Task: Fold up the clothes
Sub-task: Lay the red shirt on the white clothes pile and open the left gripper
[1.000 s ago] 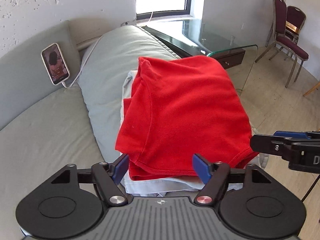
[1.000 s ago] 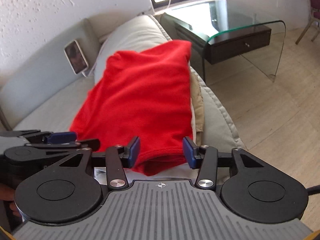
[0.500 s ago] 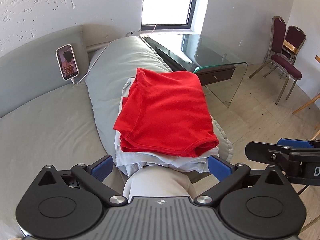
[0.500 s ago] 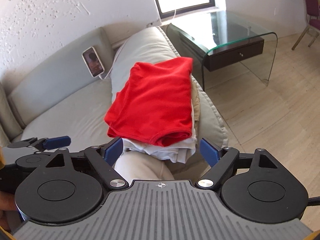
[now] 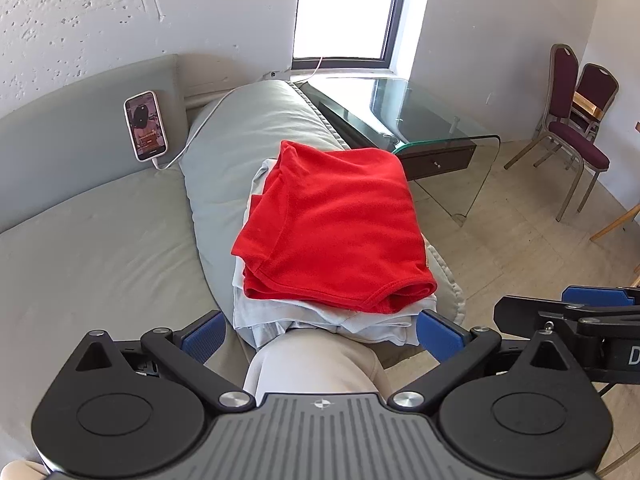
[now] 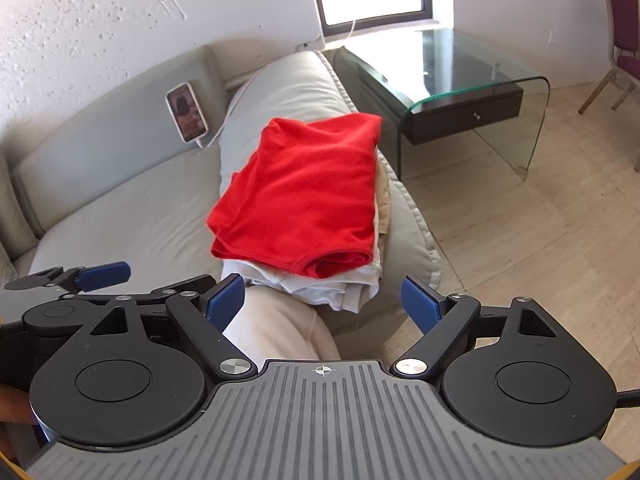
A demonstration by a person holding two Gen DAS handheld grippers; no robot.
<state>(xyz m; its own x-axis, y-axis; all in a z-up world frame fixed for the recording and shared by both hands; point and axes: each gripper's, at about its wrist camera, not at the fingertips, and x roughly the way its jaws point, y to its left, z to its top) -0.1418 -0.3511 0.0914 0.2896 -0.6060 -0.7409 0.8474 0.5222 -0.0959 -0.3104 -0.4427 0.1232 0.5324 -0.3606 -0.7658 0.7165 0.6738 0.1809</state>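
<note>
So, nearest first: the left gripper has its jaws spread as wide as they go, nothing between the pads but the person's knee in pale trousers showing thru the gap. The right gripper is also wide open & empty, same knee below it. Both sets of jaws have just been opening, w/ no cloth left between them.

Just beyond the fingertips, centred ahead of both grippers, sits the red shirt, folded into a flat rectangle. Its thick folded edge faces the fingers; it's clear of the pads, not touching. It lies on top of a pale grey garment and, on the right side, something tan peeking out, so a small stack of folded clothes, all resting on the sofa arm.

Further out left of the fingers: a phone propped against the sofa back, cable attached. Right & beyond: a glass side table, then chairs by the wall.

Progress, as I read it: the red shirt looks done & stacked, hands free. No unfolded clothes show in either view, so can't tell if any are left; if so, next is fetching one.
</note>
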